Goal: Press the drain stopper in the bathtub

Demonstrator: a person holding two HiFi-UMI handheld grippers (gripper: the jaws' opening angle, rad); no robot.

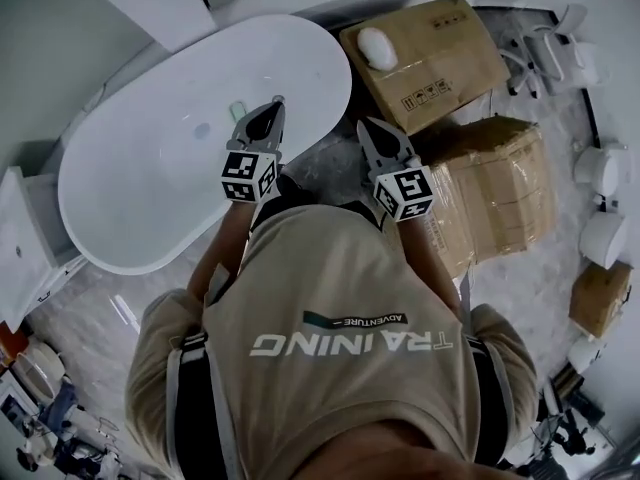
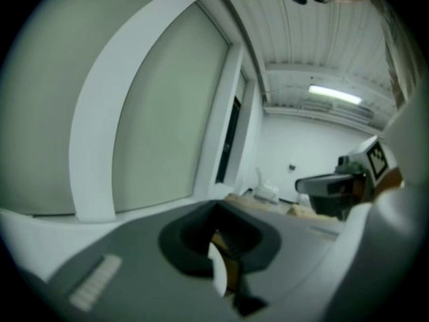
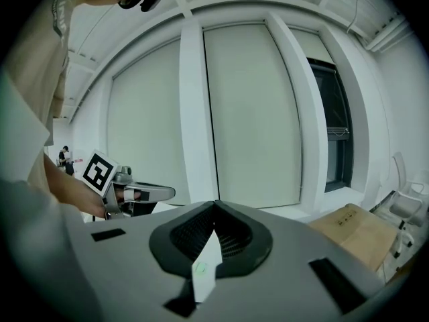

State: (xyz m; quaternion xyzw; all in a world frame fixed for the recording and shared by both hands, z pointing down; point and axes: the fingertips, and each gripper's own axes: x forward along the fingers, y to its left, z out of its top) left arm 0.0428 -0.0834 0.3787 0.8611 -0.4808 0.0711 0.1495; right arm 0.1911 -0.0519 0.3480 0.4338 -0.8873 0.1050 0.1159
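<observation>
The white oval bathtub [image 1: 120,218] lies at the left of the head view. On its floor is a small round grey spot, likely the drain stopper [image 1: 203,130], and a pale green patch [image 1: 238,110] sits near the far rim. My left gripper [image 1: 275,103] is held high over the tub's right end, jaws shut and empty. My right gripper [image 1: 365,126] is beside it over the floor, also shut and empty. The two gripper views look level across the room, and neither shows the tub's inside. In the left gripper view the right gripper [image 2: 332,185] shows; the right gripper view shows the left gripper [image 3: 144,193].
Two cardboard boxes [image 1: 425,53] [image 1: 500,193] stand right of the tub, and a white rounded object [image 1: 377,46] lies on the far one. White sanitary fixtures [image 1: 600,168] line the right edge. A white cabinet [image 1: 20,238] stands at the left. Tall window panels [image 3: 251,113] face me.
</observation>
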